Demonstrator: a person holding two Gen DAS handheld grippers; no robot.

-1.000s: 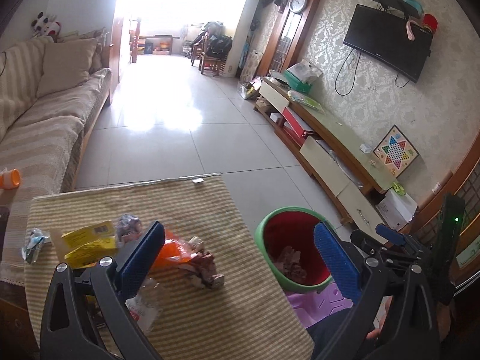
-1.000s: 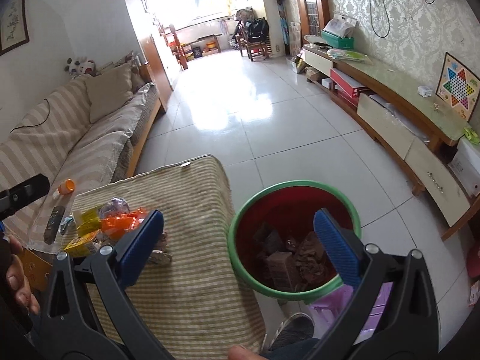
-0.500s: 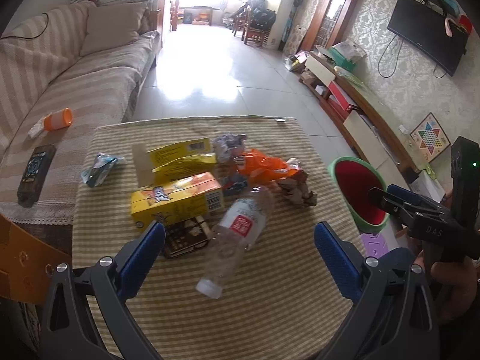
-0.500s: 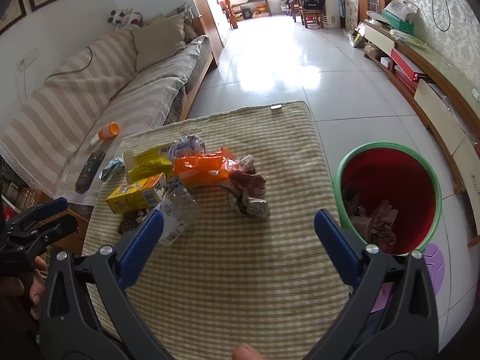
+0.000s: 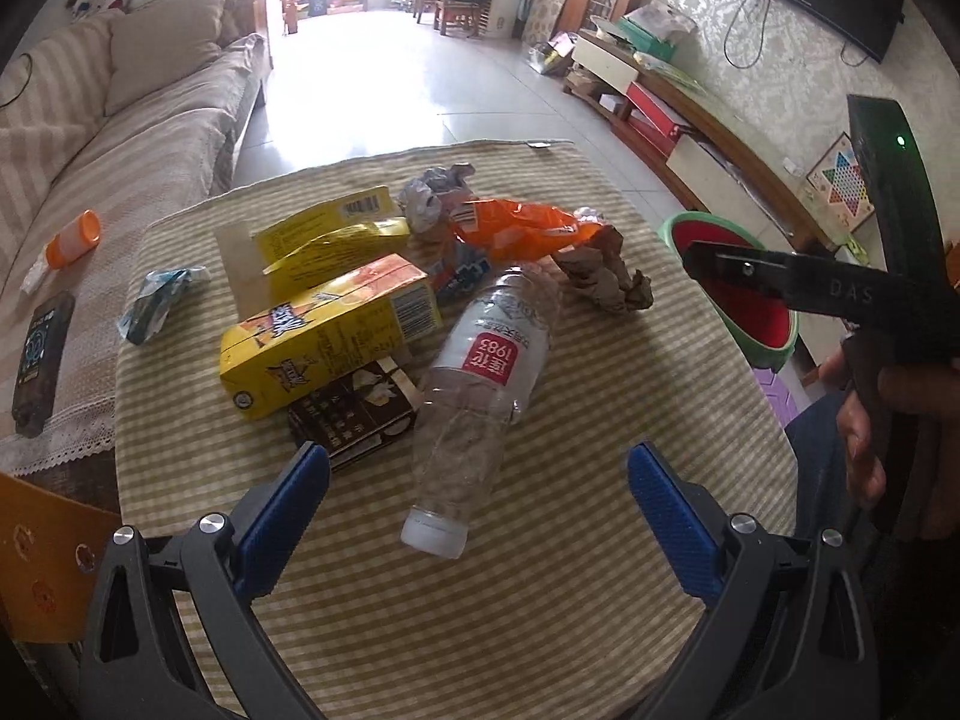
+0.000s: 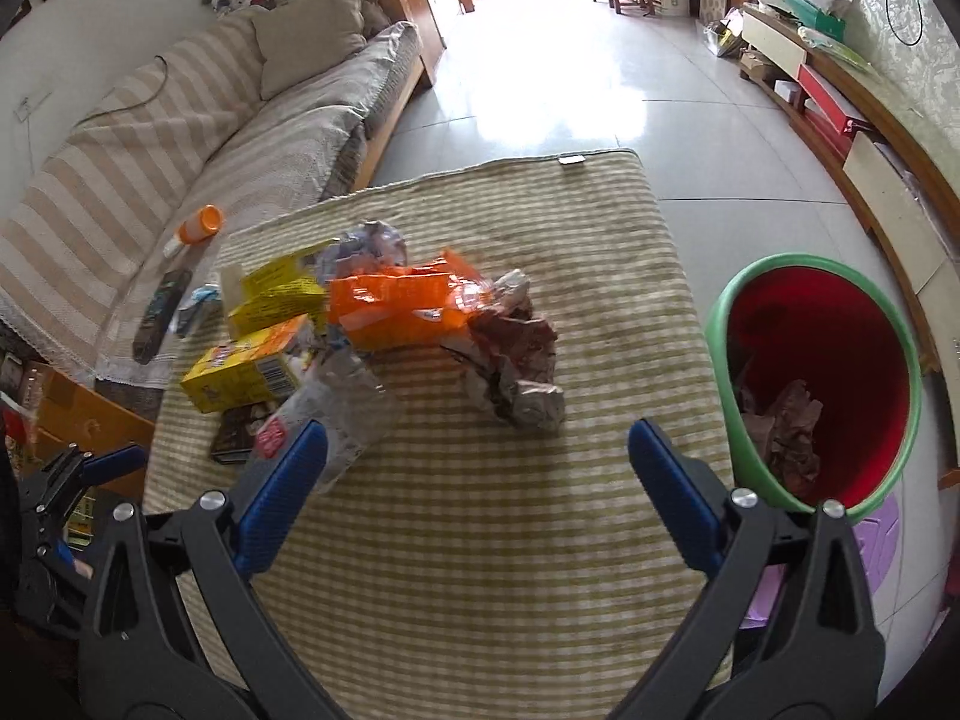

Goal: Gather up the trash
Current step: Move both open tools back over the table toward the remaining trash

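Observation:
Trash lies piled on a striped cloth-covered table [image 5: 540, 600]: a clear plastic bottle [image 5: 480, 396] [image 6: 336, 420] with a red label, a yellow carton [image 5: 324, 336] [image 6: 246, 372], an orange wrapper [image 5: 516, 228] [image 6: 396, 306], crumpled brown paper [image 5: 606, 276] [image 6: 516, 366] and a dark packet [image 5: 354, 414]. A red bin with a green rim [image 6: 822, 378] [image 5: 744, 306] stands right of the table, paper inside. My left gripper [image 5: 477, 498] is open just before the bottle's cap. My right gripper [image 6: 477, 462] is open above the table, near the crumpled paper.
A striped sofa [image 6: 180, 138] runs along the left, with a remote [image 5: 39, 360] and an orange-capped bottle [image 5: 72, 234] on it. A low TV cabinet [image 5: 690, 114] lines the right wall. Tiled floor [image 6: 570, 60] stretches beyond the table.
Both grippers have swung left from the bin toward the trash pile and come lower and closer. The left one now faces the bottle. Both stayed open.

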